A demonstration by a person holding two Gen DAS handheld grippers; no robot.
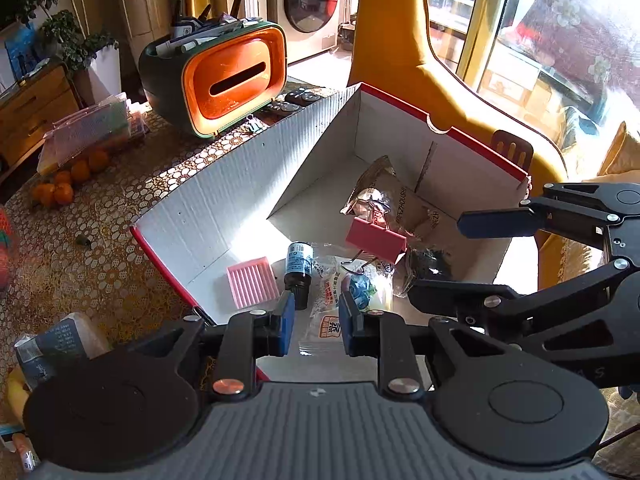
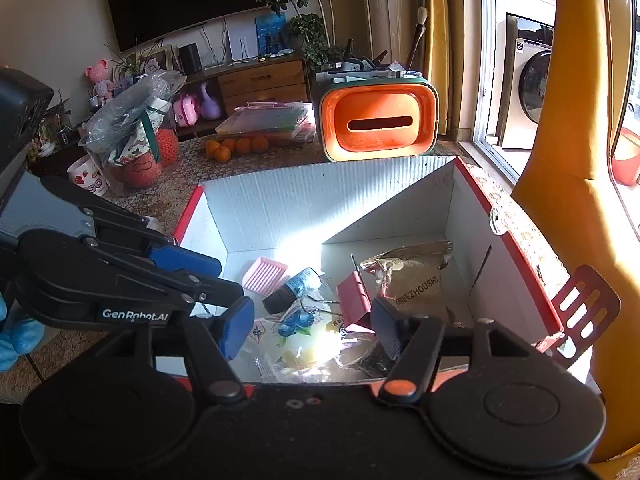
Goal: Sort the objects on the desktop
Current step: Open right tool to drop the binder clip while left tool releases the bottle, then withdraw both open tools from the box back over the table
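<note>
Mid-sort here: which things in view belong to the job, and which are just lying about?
Job: cardboard box; inside it, pink binder clip, small dark bottle, pink ridged tray, snack packets.

Lying about: oranges, tissue box, remotes, washing machine.

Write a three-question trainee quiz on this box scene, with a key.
1. True or false: the pink clip lies inside the box.
2. Which sits nearest the ribbed pink tray: A) the small bottle, B) the foil bag, C) the oranges?
3. Fill in: both the left hand-held gripper and the right hand-held gripper are ____ and hold nothing.

Key: 1 true; 2 A; 3 open.
</note>
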